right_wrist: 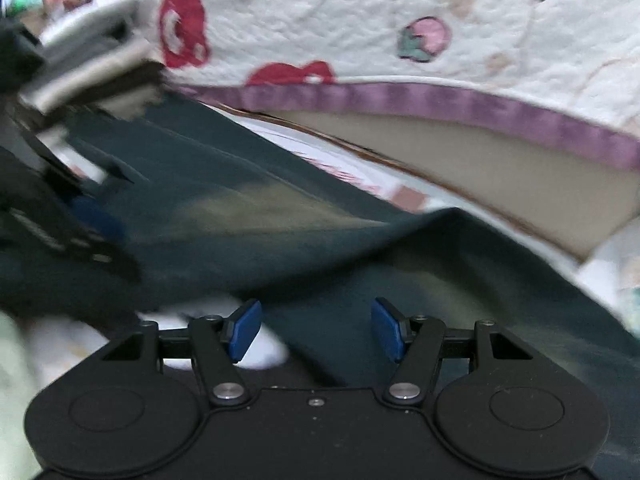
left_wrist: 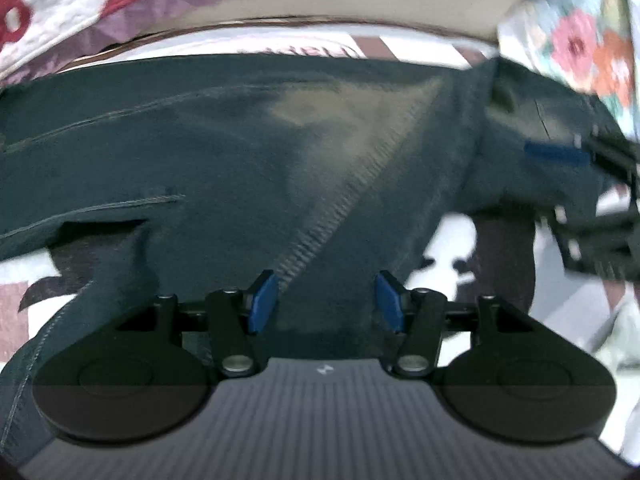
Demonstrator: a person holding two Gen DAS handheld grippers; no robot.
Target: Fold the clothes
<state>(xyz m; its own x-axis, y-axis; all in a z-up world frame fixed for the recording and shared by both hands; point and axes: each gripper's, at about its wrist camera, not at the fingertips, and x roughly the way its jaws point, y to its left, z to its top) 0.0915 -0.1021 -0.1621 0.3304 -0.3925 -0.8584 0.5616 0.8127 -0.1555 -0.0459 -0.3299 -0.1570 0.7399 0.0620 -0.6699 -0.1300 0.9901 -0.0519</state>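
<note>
A dark teal garment with faded patches and a stitched seam (left_wrist: 256,140) lies spread on a patterned bed sheet. It also fills the right wrist view (right_wrist: 320,248). My left gripper (left_wrist: 326,300) is open, its blue pads wide apart just above the cloth's near edge. My right gripper (right_wrist: 316,328) is open too, over a raised fold of the garment. The right gripper also shows blurred at the right of the left wrist view (left_wrist: 580,184). The left gripper shows blurred at the left of the right wrist view (right_wrist: 60,220).
A white quilt with red and pink prints and a purple border (right_wrist: 400,20) hangs behind the garment. A floral fabric (left_wrist: 580,40) lies at the far right. The light patterned sheet (left_wrist: 452,240) shows under the garment's edge.
</note>
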